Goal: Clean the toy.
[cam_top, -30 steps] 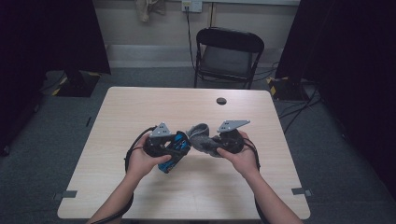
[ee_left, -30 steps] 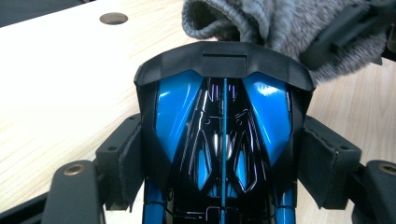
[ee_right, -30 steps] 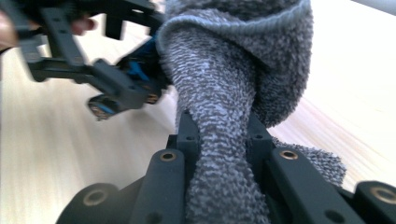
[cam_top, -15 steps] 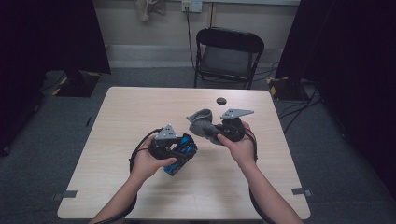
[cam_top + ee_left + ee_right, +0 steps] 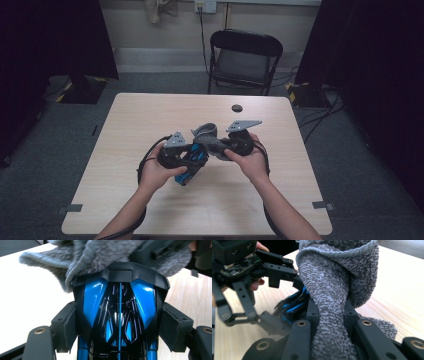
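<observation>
Toy car: a glossy blue and black toy car (image 5: 120, 312), seen end-on in the left gripper view at centre frame, with two bright blue panels either side of a thin blue centre line and a black hood-like piece across its top. In the high view it shows as a blue patch (image 5: 192, 162) at table centre, tilted above the tabletop.

Cloth: a grey, nubbly terry cloth (image 5: 337, 290) with a stitched hem along its upper edge (the weave is plain in the right gripper view). It is twisted into a thick rope running from bottom centre up to the top of the frame. In the left gripper view it drapes over the top end of the car (image 5: 100, 255), touching it; in the high view it bunches just above the car (image 5: 207, 135).

Left gripper: the left gripper (image 5: 120, 330) clamps the car by its sides, one pad on each flank, jaws fairly wide.

Right gripper: the right gripper (image 5: 332, 322) pinches the twisted cloth tight, jaws narrow.

Table: a pale wood-grain table (image 5: 125, 130); a small dark round object (image 5: 237, 108) lies near its upper edge, well apart from the hands.

Chair: a black folding chair (image 5: 245, 55) stands beyond the table, top centre.

Containers: I can make out none.
</observation>
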Action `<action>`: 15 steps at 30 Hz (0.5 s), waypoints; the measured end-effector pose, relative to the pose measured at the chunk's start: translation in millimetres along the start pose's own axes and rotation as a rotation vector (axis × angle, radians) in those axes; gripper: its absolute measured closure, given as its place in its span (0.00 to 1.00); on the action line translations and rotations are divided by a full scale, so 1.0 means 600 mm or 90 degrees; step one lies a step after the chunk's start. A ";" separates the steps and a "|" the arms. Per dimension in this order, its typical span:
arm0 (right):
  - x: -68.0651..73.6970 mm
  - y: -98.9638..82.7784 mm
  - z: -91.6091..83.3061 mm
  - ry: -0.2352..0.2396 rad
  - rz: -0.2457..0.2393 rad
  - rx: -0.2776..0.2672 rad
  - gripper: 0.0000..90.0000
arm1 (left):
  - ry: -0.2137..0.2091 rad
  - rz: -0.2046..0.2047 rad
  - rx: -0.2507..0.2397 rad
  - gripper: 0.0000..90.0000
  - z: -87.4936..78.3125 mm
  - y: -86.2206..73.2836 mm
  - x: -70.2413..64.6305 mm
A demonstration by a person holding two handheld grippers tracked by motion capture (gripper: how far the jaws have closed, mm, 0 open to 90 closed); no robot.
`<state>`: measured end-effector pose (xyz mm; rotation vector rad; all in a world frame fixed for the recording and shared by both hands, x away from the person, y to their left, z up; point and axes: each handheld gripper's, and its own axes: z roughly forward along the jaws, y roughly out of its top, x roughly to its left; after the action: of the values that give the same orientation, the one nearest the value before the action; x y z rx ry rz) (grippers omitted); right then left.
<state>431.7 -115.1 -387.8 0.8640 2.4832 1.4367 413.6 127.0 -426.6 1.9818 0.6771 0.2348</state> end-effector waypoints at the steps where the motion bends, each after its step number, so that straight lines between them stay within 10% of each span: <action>1: 0.000 -0.001 -0.002 0.002 0.000 -0.001 0.83 | 0.001 -0.003 -0.001 0.28 -0.001 0.000 0.002; 15: 0.009 -0.018 -0.023 0.049 0.010 0.004 0.83 | 0.026 -0.021 -0.006 0.28 -0.017 -0.005 0.023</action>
<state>417.4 -126.5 -388.9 0.8481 2.5431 1.4946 419.1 143.5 -425.7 1.9596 0.7328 0.2581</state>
